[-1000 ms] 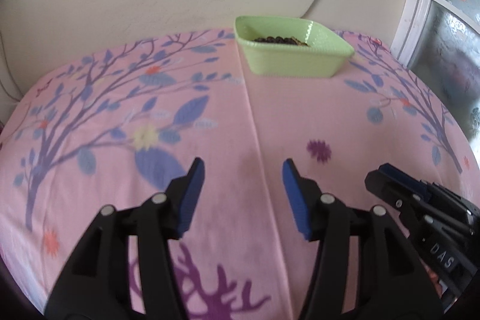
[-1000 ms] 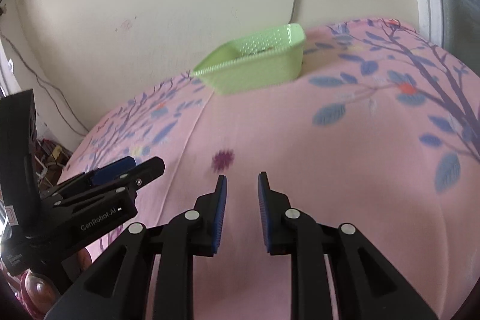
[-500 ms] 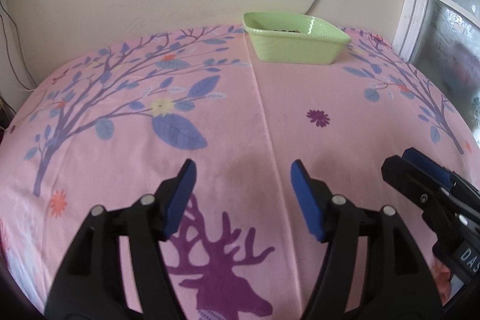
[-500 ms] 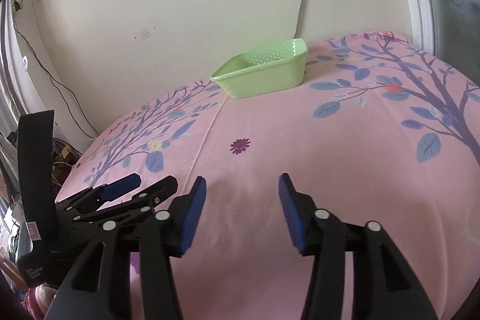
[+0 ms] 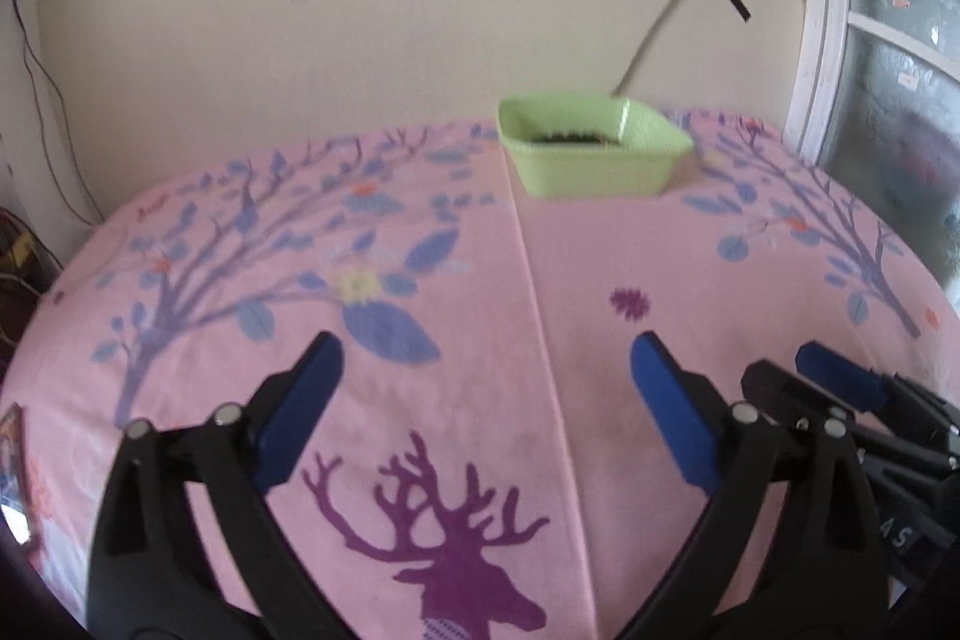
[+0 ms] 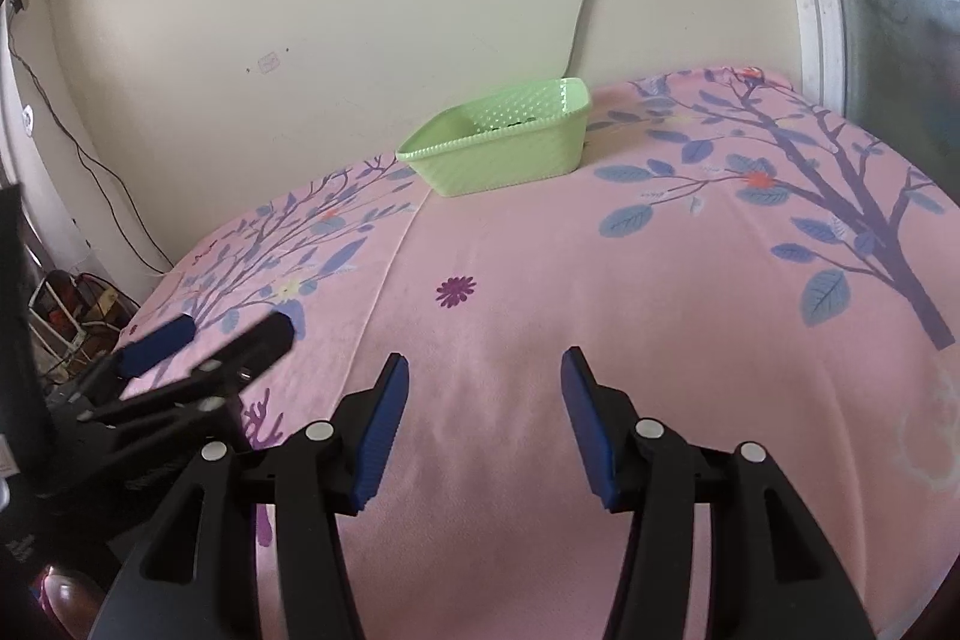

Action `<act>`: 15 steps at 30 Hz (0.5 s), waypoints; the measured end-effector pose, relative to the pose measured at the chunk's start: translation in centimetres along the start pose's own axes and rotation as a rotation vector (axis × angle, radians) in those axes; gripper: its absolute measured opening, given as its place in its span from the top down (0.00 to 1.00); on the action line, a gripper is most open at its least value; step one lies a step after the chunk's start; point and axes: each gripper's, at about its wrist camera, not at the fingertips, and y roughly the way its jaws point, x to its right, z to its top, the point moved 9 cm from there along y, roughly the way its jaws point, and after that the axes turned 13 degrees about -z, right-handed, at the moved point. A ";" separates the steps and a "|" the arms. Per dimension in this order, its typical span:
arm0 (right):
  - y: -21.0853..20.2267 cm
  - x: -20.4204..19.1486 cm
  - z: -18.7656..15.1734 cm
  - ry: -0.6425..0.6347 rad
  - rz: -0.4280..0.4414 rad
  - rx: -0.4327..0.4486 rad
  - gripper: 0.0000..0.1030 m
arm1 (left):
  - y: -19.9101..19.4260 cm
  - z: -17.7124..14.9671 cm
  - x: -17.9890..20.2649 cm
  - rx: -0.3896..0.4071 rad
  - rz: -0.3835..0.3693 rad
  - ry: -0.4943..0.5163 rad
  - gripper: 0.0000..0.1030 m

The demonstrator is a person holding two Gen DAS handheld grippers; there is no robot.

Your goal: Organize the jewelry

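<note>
A light green basket stands at the far edge of the pink printed cloth, against the wall. Dark beaded jewelry lies inside it; in the right wrist view only a dark sliver shows over the rim. My left gripper hangs over the near cloth, its jaws opening wide with nothing between them. My right gripper is open beside it, also empty. Each gripper shows in the other's view: the right one at the lower right, the left one at the lower left.
A cream wall rises behind the cloth, with a cable taped in a black cross. A window frame stands at the right. Wires and clutter sit on the floor past the cloth's left edge.
Both grippers drew back from the basket and rose a little. The right jaws opened from nearly shut; the left jaws spread wider. The deer print has come into the left view.
</note>
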 end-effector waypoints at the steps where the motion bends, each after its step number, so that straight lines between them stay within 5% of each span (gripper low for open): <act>1: -0.2 0.3 0.3 0.017 -0.004 0.003 0.72 | -0.3 0.5 0.0 0.009 0.004 0.003 0.06; 5: -0.9 1.2 1.3 0.070 -0.003 0.022 0.60 | -1.2 2.2 0.4 0.032 -0.013 0.004 0.06; 15: -2.3 2.0 3.0 0.081 0.024 0.050 0.60 | -1.3 3.4 1.3 0.019 -0.003 -0.021 0.06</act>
